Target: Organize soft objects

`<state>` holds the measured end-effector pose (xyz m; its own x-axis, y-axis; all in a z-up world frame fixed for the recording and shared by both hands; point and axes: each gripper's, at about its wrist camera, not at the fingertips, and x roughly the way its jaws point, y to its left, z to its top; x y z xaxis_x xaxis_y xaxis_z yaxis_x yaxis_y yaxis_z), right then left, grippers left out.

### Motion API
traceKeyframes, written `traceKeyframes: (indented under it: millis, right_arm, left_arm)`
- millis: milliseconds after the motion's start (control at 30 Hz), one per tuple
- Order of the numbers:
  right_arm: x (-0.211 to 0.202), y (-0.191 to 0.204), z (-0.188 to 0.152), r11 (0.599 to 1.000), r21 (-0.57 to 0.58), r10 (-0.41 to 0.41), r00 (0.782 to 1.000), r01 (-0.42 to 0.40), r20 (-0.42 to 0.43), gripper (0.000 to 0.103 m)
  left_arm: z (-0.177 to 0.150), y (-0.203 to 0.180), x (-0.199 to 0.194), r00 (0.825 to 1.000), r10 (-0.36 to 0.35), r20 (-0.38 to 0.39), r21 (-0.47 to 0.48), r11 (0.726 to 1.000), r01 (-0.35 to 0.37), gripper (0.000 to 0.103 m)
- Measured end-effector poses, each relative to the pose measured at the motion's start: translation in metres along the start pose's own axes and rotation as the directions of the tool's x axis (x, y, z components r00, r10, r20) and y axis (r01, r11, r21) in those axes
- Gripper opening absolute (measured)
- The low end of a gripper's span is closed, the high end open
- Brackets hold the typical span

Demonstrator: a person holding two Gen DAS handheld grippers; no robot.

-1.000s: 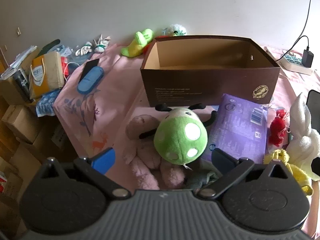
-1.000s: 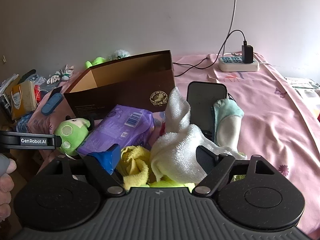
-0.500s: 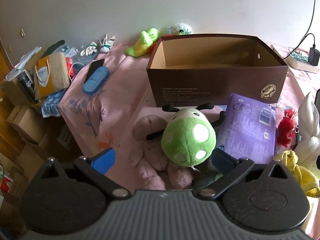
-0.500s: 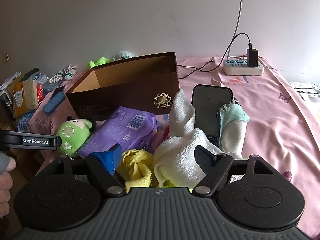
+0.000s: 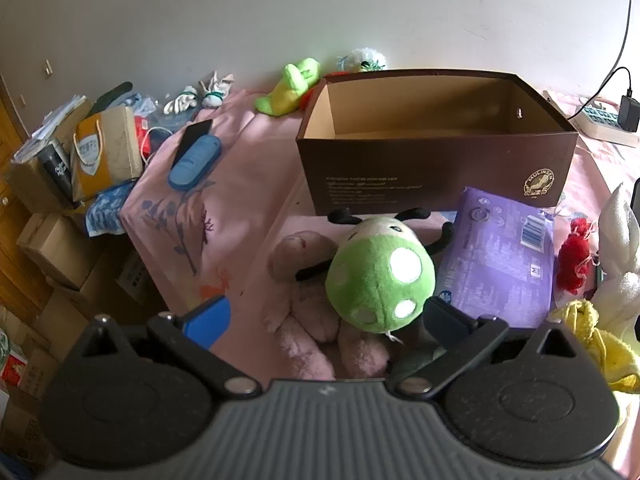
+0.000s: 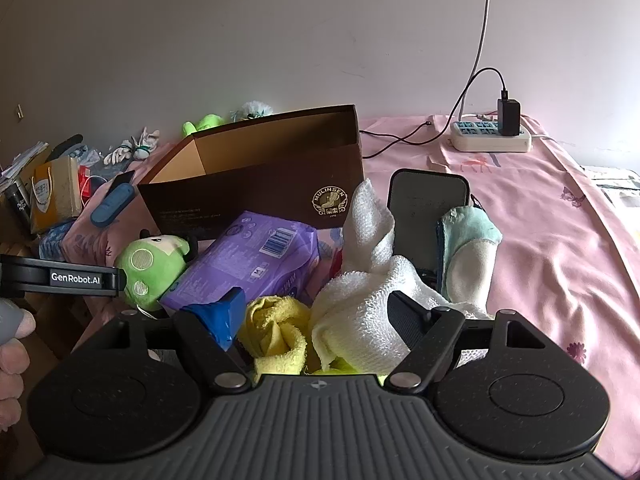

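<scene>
A green spotted plush bug (image 5: 380, 276) lies on a pink plush toy (image 5: 298, 264) in front of the open brown box (image 5: 436, 160). My left gripper (image 5: 326, 318) is open just short of them, its right finger beside the bug. In the right wrist view, my right gripper (image 6: 314, 316) is open with a yellow towel (image 6: 276, 328) and a white towel (image 6: 368, 292) bunched between its fingers. The brown box (image 6: 260, 184) stands beyond, and the green bug (image 6: 152, 264) lies at left behind the left gripper's finger (image 6: 60, 278).
A purple packet (image 5: 500, 256) and a red woolly item (image 5: 574, 256) lie right of the bug. A black phone (image 6: 428, 208) and a teal cloth (image 6: 468, 252) sit behind the white towel. A power strip (image 6: 492, 140) is far back. Boxes and bags (image 5: 104, 152) crowd the bed's left edge.
The left gripper has drifted slightly left, so the box and bug sit further right in its view. The right gripper's view has barely shifted; the towels stay between its fingers.
</scene>
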<state>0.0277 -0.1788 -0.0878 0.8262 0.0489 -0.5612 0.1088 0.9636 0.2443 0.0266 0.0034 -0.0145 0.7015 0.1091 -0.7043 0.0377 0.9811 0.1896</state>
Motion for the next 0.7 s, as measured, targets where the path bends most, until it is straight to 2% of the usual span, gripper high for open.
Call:
traceKeyframes:
  millis: [700]
  right_arm:
    - [-0.0054,-0.0032,-0.0012,0.999,0.032,0.008,1.0,-0.009,0.009,0.062]
  left_arm:
    - [-0.0023,0.0019,0.0035,1.0,-0.005,-0.008,-0.007,1.0,0.005,0.102]
